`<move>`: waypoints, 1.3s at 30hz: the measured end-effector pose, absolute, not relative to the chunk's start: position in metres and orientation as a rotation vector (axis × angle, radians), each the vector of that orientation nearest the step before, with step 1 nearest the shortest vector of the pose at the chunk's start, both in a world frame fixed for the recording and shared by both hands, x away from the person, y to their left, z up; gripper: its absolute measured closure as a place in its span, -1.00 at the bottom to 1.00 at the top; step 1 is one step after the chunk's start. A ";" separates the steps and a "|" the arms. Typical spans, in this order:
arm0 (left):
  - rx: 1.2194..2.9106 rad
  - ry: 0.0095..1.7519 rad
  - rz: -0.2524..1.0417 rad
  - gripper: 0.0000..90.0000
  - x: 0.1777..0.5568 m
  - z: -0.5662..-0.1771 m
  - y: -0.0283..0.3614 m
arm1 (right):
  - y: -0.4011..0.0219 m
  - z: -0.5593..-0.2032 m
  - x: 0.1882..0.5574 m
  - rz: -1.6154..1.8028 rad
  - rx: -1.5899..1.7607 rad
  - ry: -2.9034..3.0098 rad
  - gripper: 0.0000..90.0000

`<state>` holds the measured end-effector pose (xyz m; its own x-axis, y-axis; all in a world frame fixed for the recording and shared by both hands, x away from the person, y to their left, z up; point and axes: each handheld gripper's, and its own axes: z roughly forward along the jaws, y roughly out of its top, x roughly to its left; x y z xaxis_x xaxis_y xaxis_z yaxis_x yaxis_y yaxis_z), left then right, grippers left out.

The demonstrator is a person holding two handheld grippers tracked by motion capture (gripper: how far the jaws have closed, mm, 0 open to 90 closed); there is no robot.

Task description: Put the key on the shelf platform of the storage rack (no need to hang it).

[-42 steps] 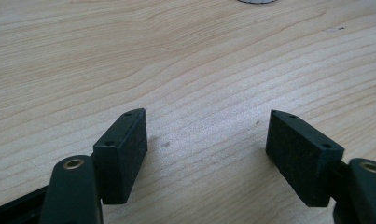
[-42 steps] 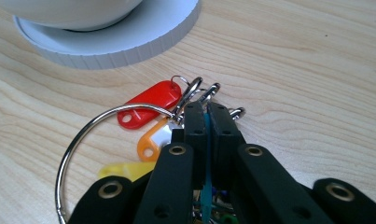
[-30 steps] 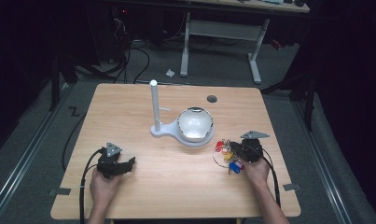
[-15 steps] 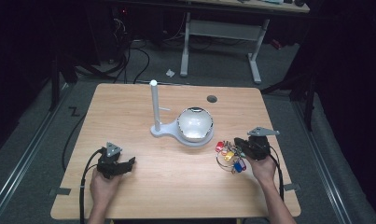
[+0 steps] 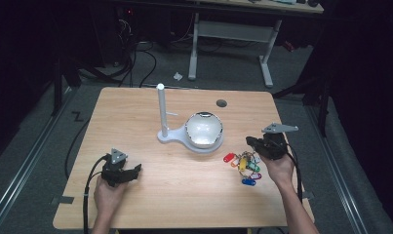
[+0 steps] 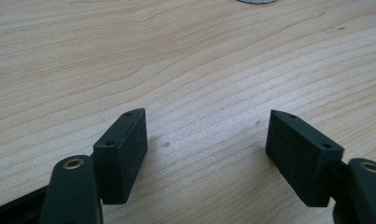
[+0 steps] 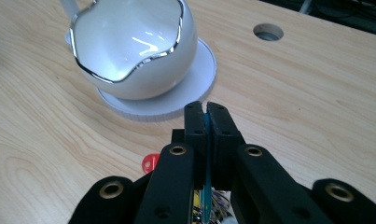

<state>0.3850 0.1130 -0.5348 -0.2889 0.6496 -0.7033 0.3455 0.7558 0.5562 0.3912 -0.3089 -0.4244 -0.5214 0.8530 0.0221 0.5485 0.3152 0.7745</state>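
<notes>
My right gripper (image 5: 251,143) is raised above the right side of the table, shut on a thin teal key tag (image 7: 205,189). A bunch of coloured key tags (image 5: 244,165) hangs below and beside it, with a red tag (image 7: 150,163) showing to the left of the jaws. Ahead of it a white egg-shaped bowl (image 7: 129,42) with a chrome rim sits on a round white base (image 7: 202,79). My left gripper (image 5: 134,170) rests low at the front left, open, with bare wood between its pads (image 6: 125,149).
A white upright post (image 5: 161,109) stands on the same base as the bowl (image 5: 204,130). A round cable hole (image 5: 221,103) lies in the wooden table (image 5: 135,112) behind the bowl. Dark floor, cables and a desk frame surround the table.
The right gripper has risen with the key tags in its grip and drifted slightly right. The left gripper has stayed where it was.
</notes>
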 end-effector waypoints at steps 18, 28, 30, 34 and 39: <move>0.763 1.900 0.365 -0.34 0.385 -0.535 0.113 | -0.300 -0.374 0.391 1.120 1.151 2.232 0.96; 0.758 1.904 0.362 -0.34 0.385 -0.535 0.113 | -0.293 -0.347 0.390 1.173 1.085 2.229 0.96; 0.758 1.904 0.361 -0.34 0.385 -0.535 0.113 | -0.292 -0.341 0.390 1.183 1.072 2.226 0.96; 0.760 1.902 0.363 -0.34 0.385 -0.535 0.113 | -0.290 -0.331 0.390 1.192 1.048 2.226 0.96; 0.761 1.901 0.363 -0.34 0.385 -0.535 0.113 | -0.285 -0.322 0.391 1.210 1.022 2.232 0.96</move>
